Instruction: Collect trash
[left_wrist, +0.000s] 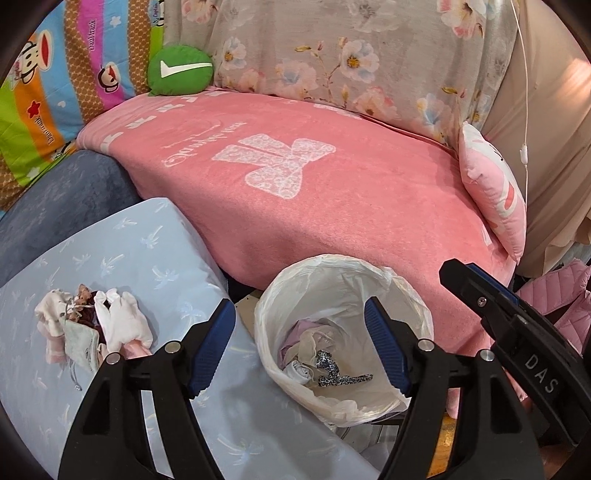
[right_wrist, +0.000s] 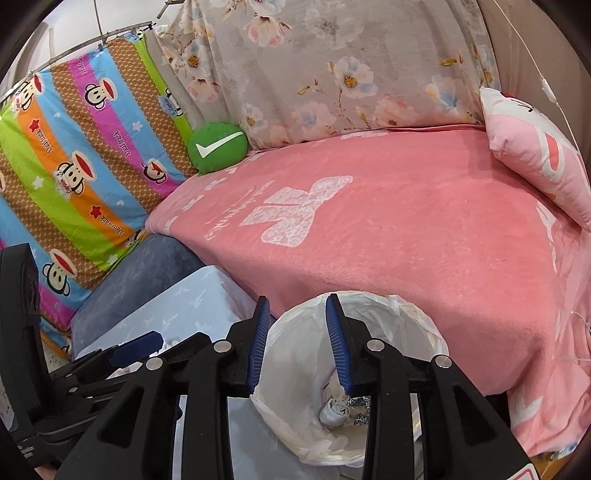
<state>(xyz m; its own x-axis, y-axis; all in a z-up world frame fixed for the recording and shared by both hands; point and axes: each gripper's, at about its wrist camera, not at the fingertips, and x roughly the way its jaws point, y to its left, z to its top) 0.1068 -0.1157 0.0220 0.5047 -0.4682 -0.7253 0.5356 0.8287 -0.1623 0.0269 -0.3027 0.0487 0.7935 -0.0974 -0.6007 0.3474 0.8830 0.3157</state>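
Note:
A small bin with a white plastic liner (left_wrist: 332, 263) (right_wrist: 406, 306) stands on the floor against the pink-covered sofa. Crumpled tissue and a patterned strip (left_wrist: 325, 360) (right_wrist: 334, 410) lie at its bottom. My left gripper (left_wrist: 301, 347) hangs open over the bin's mouth with nothing between its fingers. My right gripper (right_wrist: 299, 343) is partly open above the bin's near rim, also empty. A heap of more trash (left_wrist: 92, 325), white and pink scraps with string, rests on the light blue surface (left_wrist: 155, 254) to the bin's left.
The pink blanket (left_wrist: 314, 206) covers the seat behind the bin. A pink cushion (left_wrist: 491, 192) and a green round cushion (left_wrist: 181, 68) lie on it. A dark blue armrest (left_wrist: 66, 184) sits at the left, with pink quilted fabric (left_wrist: 569, 295) at the right.

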